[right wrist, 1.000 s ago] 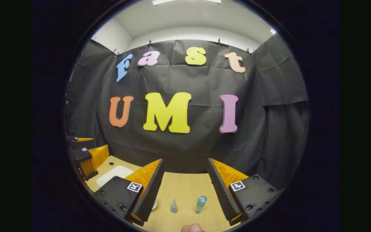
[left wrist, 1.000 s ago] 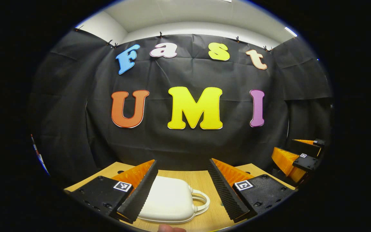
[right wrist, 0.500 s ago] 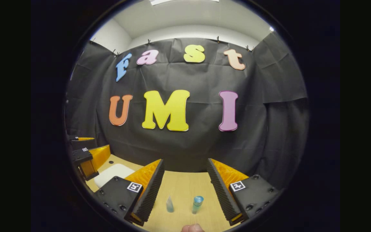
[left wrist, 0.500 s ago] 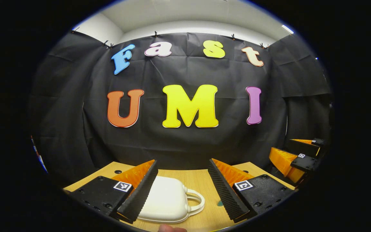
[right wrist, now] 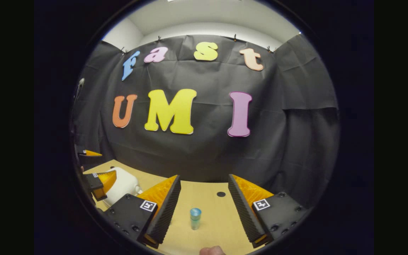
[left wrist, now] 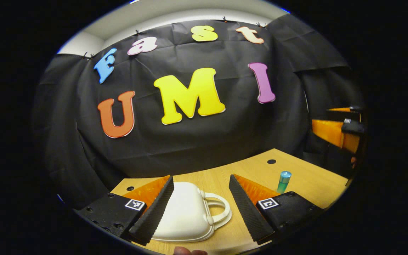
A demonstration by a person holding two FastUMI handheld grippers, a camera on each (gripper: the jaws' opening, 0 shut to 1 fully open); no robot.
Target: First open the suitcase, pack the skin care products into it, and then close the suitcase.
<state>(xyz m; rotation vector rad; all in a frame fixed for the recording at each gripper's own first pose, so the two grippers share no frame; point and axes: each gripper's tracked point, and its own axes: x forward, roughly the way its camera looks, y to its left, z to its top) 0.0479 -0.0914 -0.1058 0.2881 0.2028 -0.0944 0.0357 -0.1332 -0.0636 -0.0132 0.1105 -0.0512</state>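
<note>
Suitcase (left wrist: 186,216) lies closed between left tongs (left wrist: 200,209).

Recording booth, not a home

Black cloth (right wrist: 204,156) is hanging by clips as the wall, a pale ceiling (right wrist: 207,17) is showing above, and a bare wooden table (right wrist: 211,216) with cable holes is standing in front.

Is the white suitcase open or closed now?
Closed: the suitcase lies flat on the table, both shells together, handle sideways.
</note>
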